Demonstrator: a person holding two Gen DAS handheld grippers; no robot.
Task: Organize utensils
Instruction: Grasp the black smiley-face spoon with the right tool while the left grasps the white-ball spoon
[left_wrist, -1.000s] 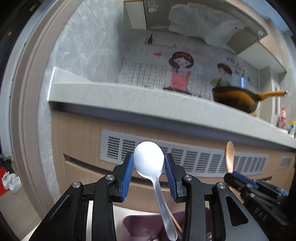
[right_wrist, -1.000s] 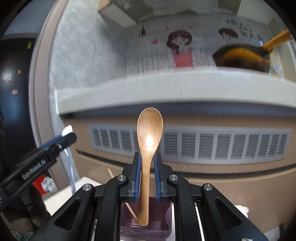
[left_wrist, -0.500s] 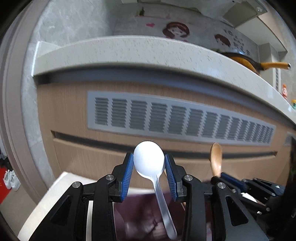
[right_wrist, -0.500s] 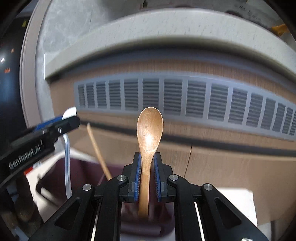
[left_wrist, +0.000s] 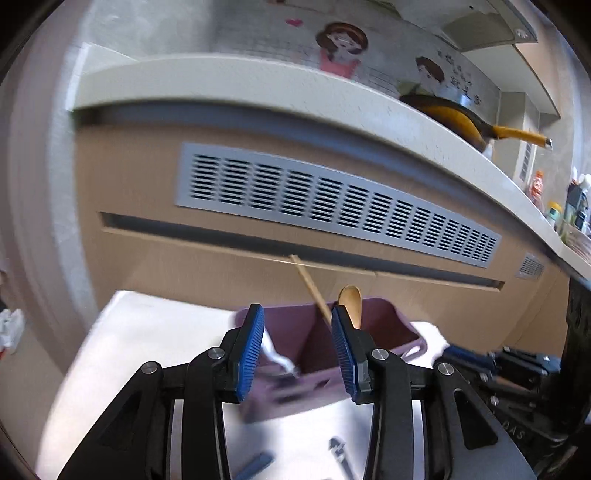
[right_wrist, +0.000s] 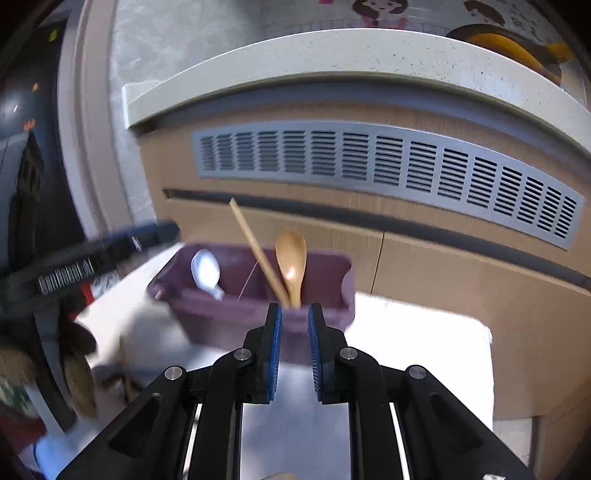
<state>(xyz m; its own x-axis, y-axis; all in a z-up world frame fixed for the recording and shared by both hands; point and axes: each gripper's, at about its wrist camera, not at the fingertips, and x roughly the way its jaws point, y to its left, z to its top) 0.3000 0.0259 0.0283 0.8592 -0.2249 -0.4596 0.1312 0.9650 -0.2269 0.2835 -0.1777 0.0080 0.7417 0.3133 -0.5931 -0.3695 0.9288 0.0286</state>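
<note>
Right wrist: bin (right_wrist: 207, 314) near table edge (right_wrist: 487, 332)

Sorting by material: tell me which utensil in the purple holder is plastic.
The white spoon in the purple holder's left compartment; the wooden spoon and chopstick stand on the right.

Open worktop (right_wrist: 424, 332) right of the purple holder (right_wrist: 258, 314); its mouth is crowded by a leaning chopstick (right_wrist: 255, 243), wooden spoon (right_wrist: 291, 262) and white spoon (right_wrist: 205, 271); cabinet front (right_wrist: 461, 266) close behind.
</note>
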